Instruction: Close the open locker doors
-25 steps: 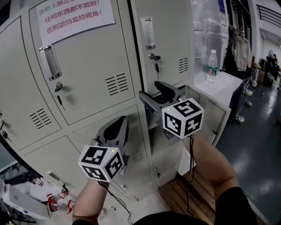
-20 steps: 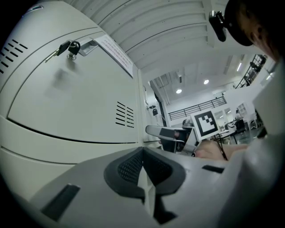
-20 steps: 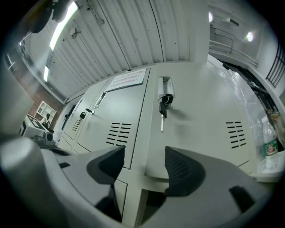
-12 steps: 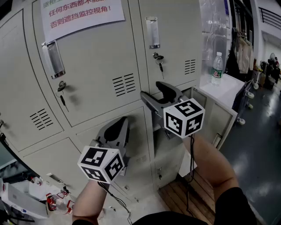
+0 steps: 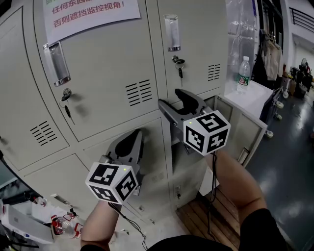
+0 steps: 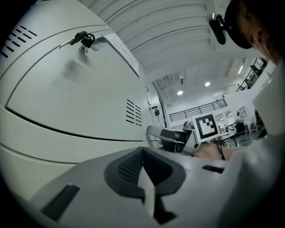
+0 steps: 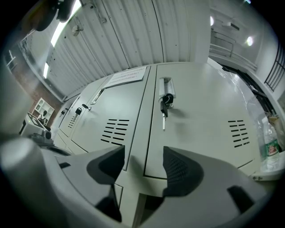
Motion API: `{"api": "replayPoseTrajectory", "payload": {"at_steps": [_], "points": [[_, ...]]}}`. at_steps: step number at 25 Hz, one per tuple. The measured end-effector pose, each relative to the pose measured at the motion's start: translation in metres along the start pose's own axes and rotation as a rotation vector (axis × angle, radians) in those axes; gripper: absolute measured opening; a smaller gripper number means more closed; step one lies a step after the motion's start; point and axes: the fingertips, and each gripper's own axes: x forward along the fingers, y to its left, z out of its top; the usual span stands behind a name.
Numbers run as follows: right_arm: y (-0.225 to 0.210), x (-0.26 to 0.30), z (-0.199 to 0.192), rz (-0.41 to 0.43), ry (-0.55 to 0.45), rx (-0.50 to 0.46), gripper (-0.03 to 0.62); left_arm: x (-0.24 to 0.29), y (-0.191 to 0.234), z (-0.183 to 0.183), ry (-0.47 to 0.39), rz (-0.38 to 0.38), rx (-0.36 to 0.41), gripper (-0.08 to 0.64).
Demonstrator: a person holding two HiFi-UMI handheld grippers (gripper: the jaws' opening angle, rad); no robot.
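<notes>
A bank of beige lockers [image 5: 113,73] fills the head view. At the lower right one locker door [image 5: 245,130] stands swung open, and its dark compartment [image 5: 179,139] lies behind my right gripper. My right gripper [image 5: 171,100] is open, holds nothing, and is level with the seam above that compartment. In the right gripper view the right gripper [image 7: 142,164] frames the closed upper door with its key [image 7: 165,100]. My left gripper [image 5: 137,135] is shut on nothing, close to the closed lower left door. In the left gripper view the left gripper [image 6: 144,167] shows its jaws meeting.
The upper doors are closed with keys [image 5: 66,95] in the locks, and a paper notice [image 5: 88,12] hangs on one. A water bottle [image 5: 243,75] stands on a white ledge [image 5: 252,95] to the right. Clutter [image 5: 64,225] lies at the lower left. Wooden boards [image 5: 196,215] cover the floor below.
The head view has shifted a little, so the lockers sit slightly further right. Both grippers keep almost the same places, and their jaws have not changed.
</notes>
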Motion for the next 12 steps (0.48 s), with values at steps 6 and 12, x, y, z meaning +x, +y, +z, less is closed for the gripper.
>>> {"api": "replayPoseTrajectory", "payload": {"at_steps": [6, 12], "points": [[0.0, -0.002, 0.0, 0.003, -0.001, 0.02, 0.268, 0.0, -0.003, -0.003, 0.008, -0.006, -0.003, 0.005], [-0.003, -0.012, 0.001, -0.012, -0.009, 0.04, 0.262, -0.002, -0.006, -0.002, 0.006, -0.003, -0.009, 0.005]]}}
